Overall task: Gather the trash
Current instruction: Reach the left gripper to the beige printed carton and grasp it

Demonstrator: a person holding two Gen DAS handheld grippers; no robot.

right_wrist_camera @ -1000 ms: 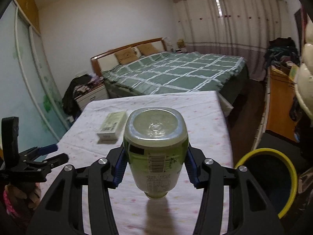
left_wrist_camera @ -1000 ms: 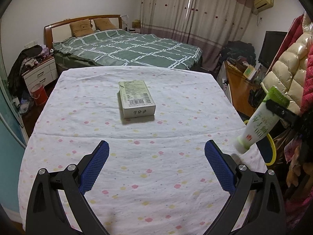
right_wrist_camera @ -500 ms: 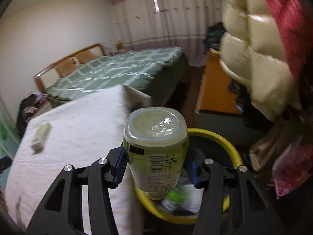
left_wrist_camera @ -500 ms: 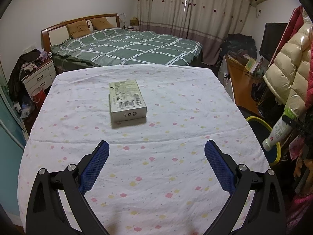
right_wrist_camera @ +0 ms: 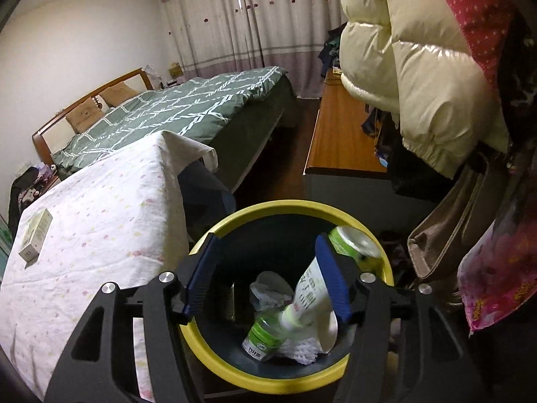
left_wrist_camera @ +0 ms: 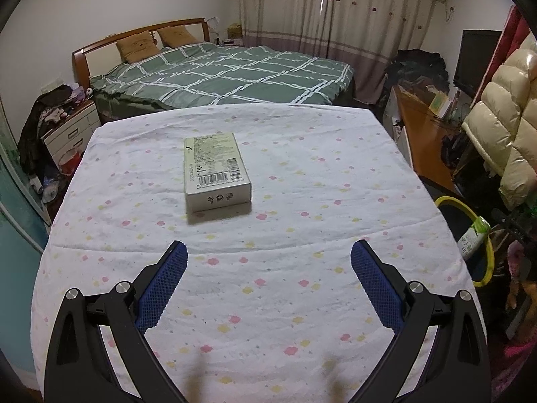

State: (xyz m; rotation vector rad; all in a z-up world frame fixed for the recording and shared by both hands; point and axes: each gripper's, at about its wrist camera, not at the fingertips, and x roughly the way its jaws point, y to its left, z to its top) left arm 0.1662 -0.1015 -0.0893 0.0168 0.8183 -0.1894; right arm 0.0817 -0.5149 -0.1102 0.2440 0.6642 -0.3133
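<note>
My right gripper (right_wrist_camera: 266, 270) is open above the yellow-rimmed trash bin (right_wrist_camera: 235, 221). The green-and-white bottle (right_wrist_camera: 322, 278) is loose from the pads and lies tilted inside the bin against my right finger, on other trash. In the left wrist view the bottle (left_wrist_camera: 473, 240) shows over the bin (left_wrist_camera: 449, 201) at the far right. My left gripper (left_wrist_camera: 268, 282) is open and empty above the floral tablecloth (left_wrist_camera: 302, 285). A pale green carton (left_wrist_camera: 214, 171) lies flat on the table ahead of it; it also shows in the right wrist view (right_wrist_camera: 35, 235).
A small green bottle (right_wrist_camera: 265, 336), crumpled plastic (right_wrist_camera: 272, 288) and white paper lie in the bin. A cream puffer jacket (right_wrist_camera: 419, 67) and pink cloth (right_wrist_camera: 496, 285) hang to the right of the bin. A wooden desk (right_wrist_camera: 339, 134) and a green bed (left_wrist_camera: 228, 74) stand beyond.
My right gripper swung from over the table to over the bin, opened and let the bottle drop in. My left gripper moved slightly toward the carton.
</note>
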